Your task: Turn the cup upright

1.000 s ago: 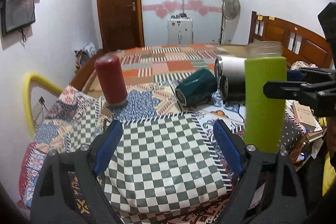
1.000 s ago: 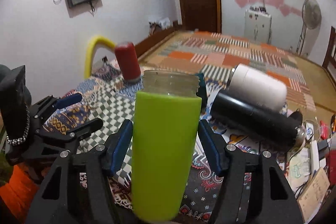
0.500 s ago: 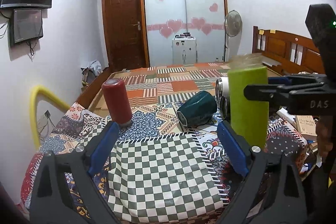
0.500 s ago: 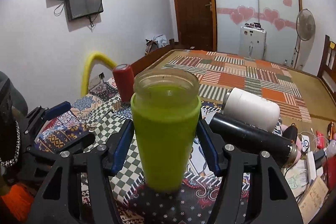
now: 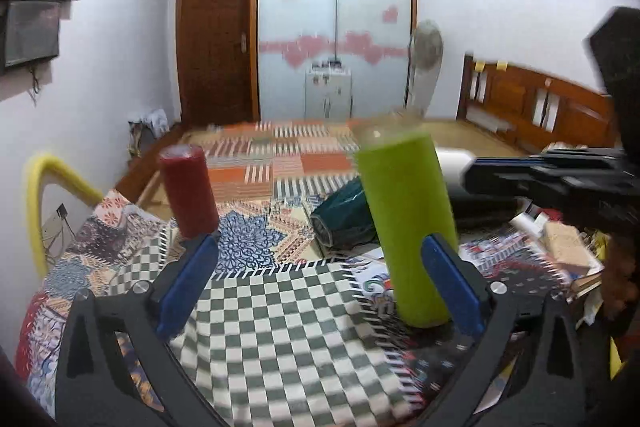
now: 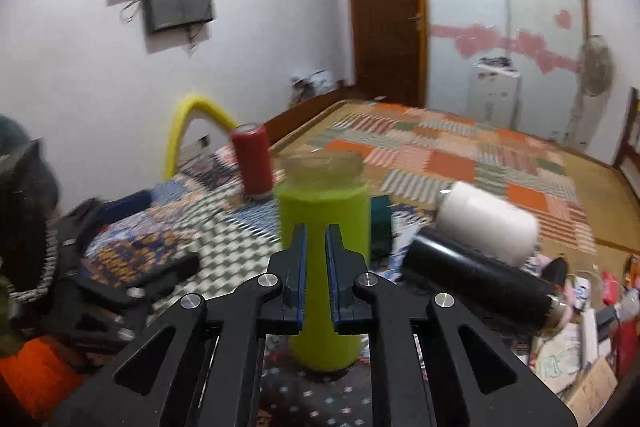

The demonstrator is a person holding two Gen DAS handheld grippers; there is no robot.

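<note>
A lime-green cup [image 6: 324,267] with a clear rim stands upright on the patterned cloth; it also shows in the left wrist view [image 5: 408,227]. My right gripper [image 6: 316,247] sits just in front of it, pulled back, with its jaws nearly shut and holding nothing. My left gripper [image 5: 320,279] is open and empty over the checkered cloth, with the green cup just beyond its right finger [image 5: 450,283]. A dark green cup [image 5: 344,223] lies on its side behind the green one.
A red cup [image 5: 188,195] stands upside down at the back left. A white cup [image 6: 486,227] and a black bottle [image 6: 476,283] lie on their sides at the right. Books and clutter [image 5: 560,247] fill the right edge. A yellow tube [image 5: 40,211] arches at the left.
My right gripper has let go of the green cup, drawn back and closed its jaws. The left gripper has shifted, so the green cup now sits nearer its right finger.
</note>
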